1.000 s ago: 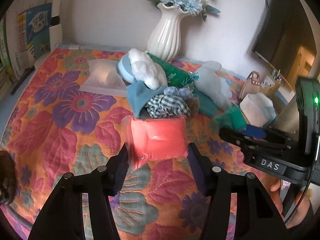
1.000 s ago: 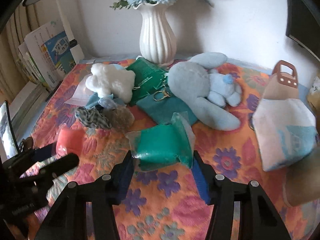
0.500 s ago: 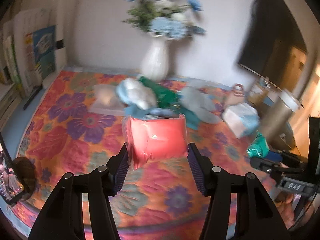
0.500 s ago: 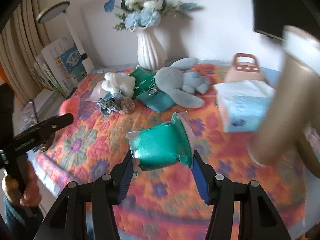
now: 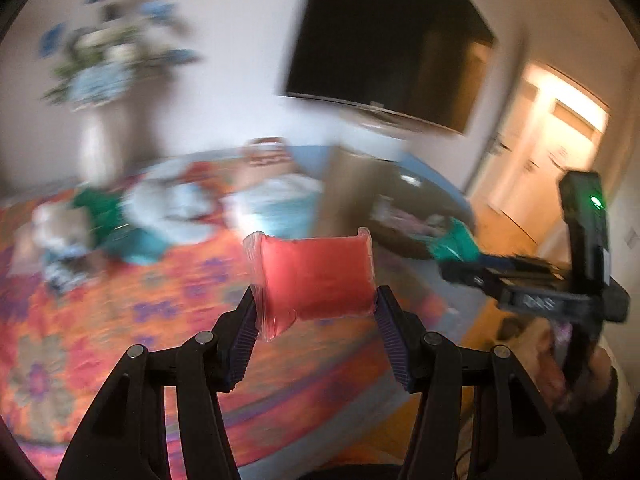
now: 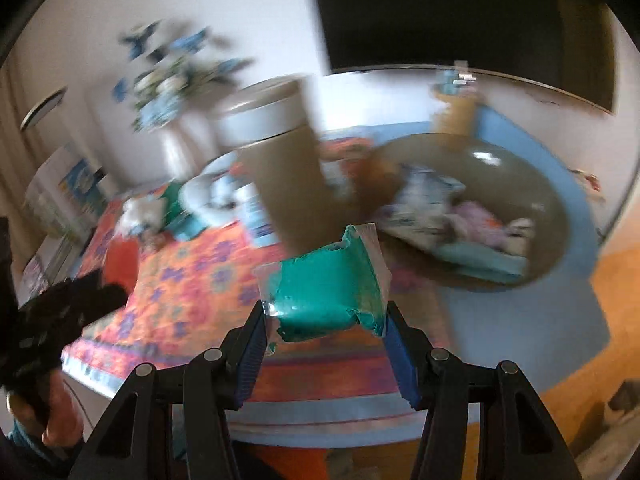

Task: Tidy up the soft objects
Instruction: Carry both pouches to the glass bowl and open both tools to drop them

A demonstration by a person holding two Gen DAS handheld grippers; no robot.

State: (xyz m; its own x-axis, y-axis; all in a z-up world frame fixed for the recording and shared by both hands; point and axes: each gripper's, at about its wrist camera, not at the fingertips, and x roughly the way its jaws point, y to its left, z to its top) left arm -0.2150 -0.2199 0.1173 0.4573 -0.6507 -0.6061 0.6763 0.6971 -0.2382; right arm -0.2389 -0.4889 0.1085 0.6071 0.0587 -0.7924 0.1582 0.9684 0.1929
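Observation:
My left gripper (image 5: 316, 316) is shut on a red soft pack in clear wrap (image 5: 316, 276), held in the air above the floral cloth (image 5: 120, 312). My right gripper (image 6: 324, 320) is shut on a green soft pack in clear wrap (image 6: 326, 292), also held up. The right gripper and its green pack (image 5: 456, 246) show at the right of the left wrist view. A brown basket (image 6: 552, 208) with soft items (image 6: 460, 220) inside lies beyond the green pack. A heap of soft toys and cloths (image 5: 132, 216) lies blurred on the cloth at the left.
A tall brown cylinder with a white lid (image 6: 280, 164) stands beside the basket. A white vase of blue flowers (image 5: 100, 132) stands at the back. A dark screen (image 5: 384, 40) hangs on the wall. The table edge (image 6: 340, 400) is near, with wooden floor (image 6: 592, 360) at the right.
Both grippers have swung to the right with their packs, away from the heap. The basket and the tall cylinder have come into view. The frames are now blurred by motion.

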